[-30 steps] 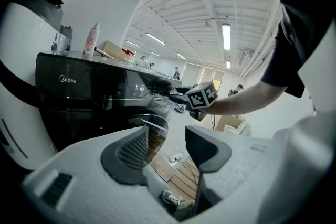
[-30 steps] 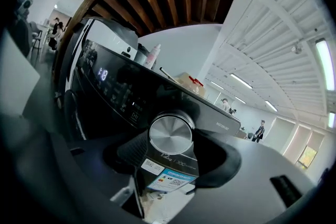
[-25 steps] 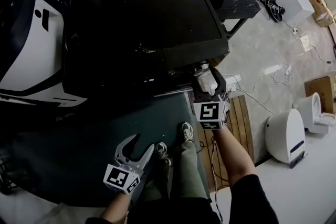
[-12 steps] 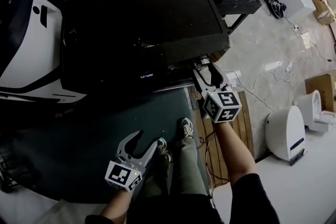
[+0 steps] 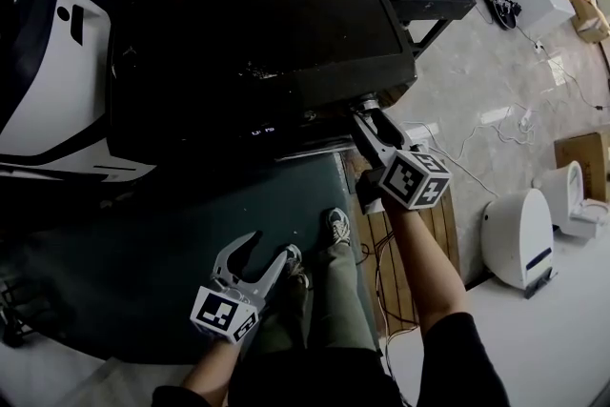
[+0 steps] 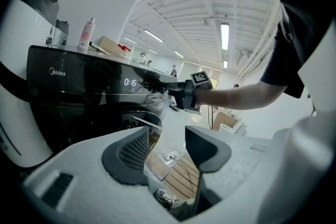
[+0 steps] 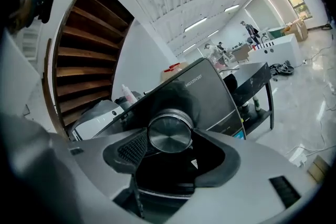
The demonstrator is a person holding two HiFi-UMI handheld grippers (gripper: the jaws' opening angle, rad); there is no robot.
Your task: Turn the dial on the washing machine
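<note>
— Metal, brushed and shiny: is that round brushed-metal dial (image 7: 169, 133) caught by the right gripper (image 7: 170, 142)?
— Yes. Its jaws pinch the dial from both sides, with the ribbed dark pads against the rim. The dial sits straight between them, on the front panel of the glossy black washing machine (image 5: 257, 24), near its right corner.
— And the left gripper (image 6: 165, 145)?
— It hangs low, well apart from the machine, beside the person's legs. Its jaws are spread wide, and through the gap show pale wooden floor slats (image 6: 176, 170) and a grey shoe (image 6: 167, 198).
— Anything beyond those jaws?
— A small lit display (image 6: 130, 82) glows on the machine's panel, left of the dial.
</note>
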